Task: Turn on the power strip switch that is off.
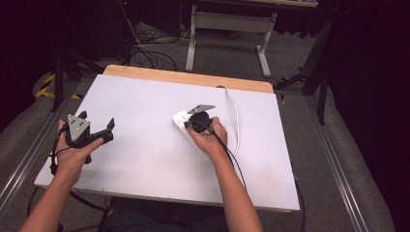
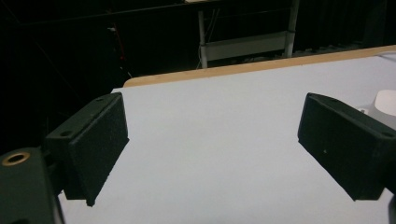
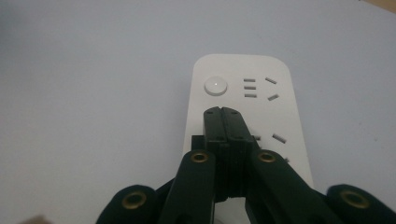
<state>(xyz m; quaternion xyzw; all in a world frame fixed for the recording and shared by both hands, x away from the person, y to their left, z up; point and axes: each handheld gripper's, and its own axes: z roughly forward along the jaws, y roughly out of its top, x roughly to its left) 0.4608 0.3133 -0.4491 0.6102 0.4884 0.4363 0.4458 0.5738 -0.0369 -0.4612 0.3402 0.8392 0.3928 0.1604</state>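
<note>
Fingers of the right gripper [image 3: 226,112] were pressed together, pad against pad, with nothing between them. Their joined tips sat over the face of the white power strip [image 3: 247,70], just short of its round button [image 3: 216,86]; whether the tips touched the plastic I couldn't tell. Beside the button were three short slots in a column and an angled pair of socket slots; more slots lay further down the strip, partly covered by the jaws.

From the high view, the right gripper [image 1: 192,122] was held over the near-left end of the power strip [image 1: 180,119], which lay diagonally near the middle of the white table [image 1: 145,96]. The right hand [image 1: 210,135] covered most of the strip's length. The strip's white cord [image 1: 236,116] ran from the far edge of the table down along the hand's right side.

Left gripper [image 1: 96,126] was well apart from the strip, near the table's left edge, held in the left hand [image 1: 72,154]. Its fingers [image 2: 95,144] stood wide apart, nothing between them, bare tabletop below. In the left gripper view a corner of the power strip [image 2: 385,100] showed past the right-hand jaw, at the frame edge.

A wooden strip [image 1: 188,77] edged the far side of the table, with a table frame [image 1: 227,29] on the floor beyond it.
</note>
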